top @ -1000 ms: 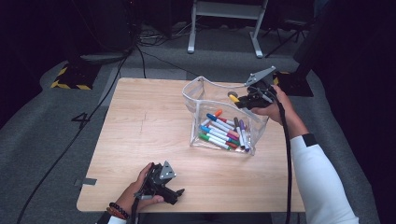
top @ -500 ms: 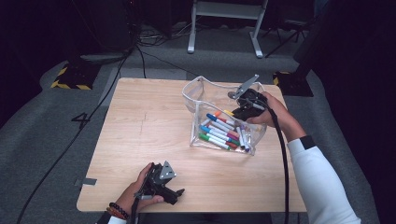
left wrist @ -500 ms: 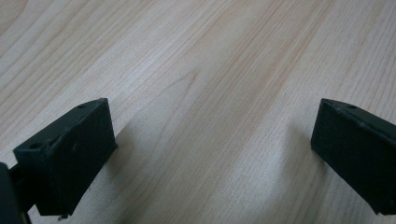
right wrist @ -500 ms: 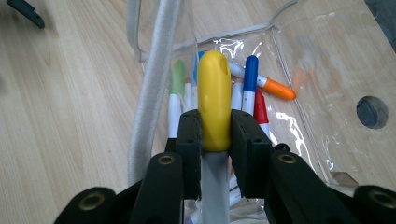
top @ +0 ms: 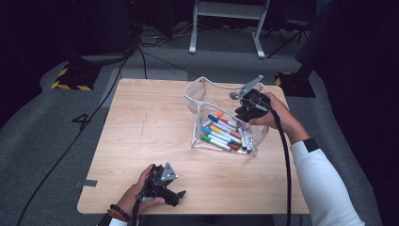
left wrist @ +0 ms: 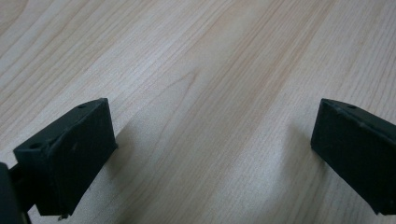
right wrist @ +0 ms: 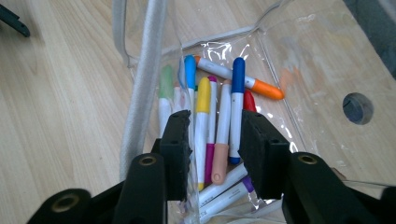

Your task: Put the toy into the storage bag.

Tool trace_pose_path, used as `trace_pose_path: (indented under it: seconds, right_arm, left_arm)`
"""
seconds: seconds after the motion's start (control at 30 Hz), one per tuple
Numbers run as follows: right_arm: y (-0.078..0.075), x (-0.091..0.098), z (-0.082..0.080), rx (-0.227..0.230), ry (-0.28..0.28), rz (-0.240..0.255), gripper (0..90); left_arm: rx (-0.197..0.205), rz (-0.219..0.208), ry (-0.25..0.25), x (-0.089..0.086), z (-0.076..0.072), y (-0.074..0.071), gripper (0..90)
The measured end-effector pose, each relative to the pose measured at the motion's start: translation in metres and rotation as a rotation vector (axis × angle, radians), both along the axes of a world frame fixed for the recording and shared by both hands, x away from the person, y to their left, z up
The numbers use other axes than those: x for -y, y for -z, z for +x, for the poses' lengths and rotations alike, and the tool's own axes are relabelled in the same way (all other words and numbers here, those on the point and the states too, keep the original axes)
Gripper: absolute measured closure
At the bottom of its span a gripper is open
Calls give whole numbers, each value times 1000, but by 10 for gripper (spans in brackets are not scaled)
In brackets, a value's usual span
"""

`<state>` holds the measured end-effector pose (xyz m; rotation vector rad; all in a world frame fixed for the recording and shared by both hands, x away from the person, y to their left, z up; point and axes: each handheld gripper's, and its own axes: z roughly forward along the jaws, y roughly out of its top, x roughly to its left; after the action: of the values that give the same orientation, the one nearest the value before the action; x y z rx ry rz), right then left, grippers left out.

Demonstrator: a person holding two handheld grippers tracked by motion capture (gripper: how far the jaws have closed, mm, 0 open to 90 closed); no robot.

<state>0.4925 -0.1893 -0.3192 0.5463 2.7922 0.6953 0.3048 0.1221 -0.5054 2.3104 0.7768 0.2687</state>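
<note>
A clear plastic pouch (top: 202,101) stands open on the wooden table (top: 141,122), with several coloured markers (top: 221,132) lying in it. My right gripper (top: 241,114) hovers over the pouch's right side and points down into it. Its jaws have just been opening and stand apart, pressing on nothing. In the right gripper view, the gripper (right wrist: 215,154) looks down on a yellow-capped marker (right wrist: 202,107) and a blue-capped marker (right wrist: 236,93) lying below the gap, beside the pouch's white rim (right wrist: 144,70). My left gripper (top: 176,194) rests at the table's front edge, open (left wrist: 210,154) over bare wood.
Cables, a black-and-yellow striped strip (top: 70,80) and a metal stand (top: 226,28) sit on the grey floor behind the table. A round grey hole (right wrist: 357,108) marks the tabletop past the pouch. A tape tab (top: 88,182) sticks out at the front left edge.
My right gripper came down and left from the pouch's far rim to over its inside, and its jaws widened. The yellow thing at its jaws a second ago is gone. The left gripper stayed put.
</note>
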Motion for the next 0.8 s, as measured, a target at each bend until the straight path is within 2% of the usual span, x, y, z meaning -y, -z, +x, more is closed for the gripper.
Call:
trace_pose_path:
  seconds: [0.2, 0.3, 0.4, 0.53, 0.63, 0.7, 0.8]
  right_arm:
    - [-1, 4, 0, 43, 38, 30, 526]
    - [-1, 6, -1, 95, 71, 44, 460]
    - [-1, 10, -1, 112, 96, 56, 405]
    - [-3, 14, -4, 139, 117, 97, 319]
    - [-5, 16, -8, 168, 130, 86, 288]
    - [-8, 19, -12, 224, 140, 86, 276]
    - [-13, 26, -17, 229, 149, 130, 270]
  left_arm:
    - [0, 0, 0, 0, 0, 0, 0]
    - [0, 0, 0, 0, 0, 0, 0]
    - [0, 0, 0, 0, 0, 0, 0]
    - [0, 0, 0, 0, 0, 0, 0]
    - [0, -1, 0, 0, 0, 0, 0]
    - [0, 0, 0, 0, 0, 0, 0]
    - [0, 0, 0, 0, 0, 0, 0]
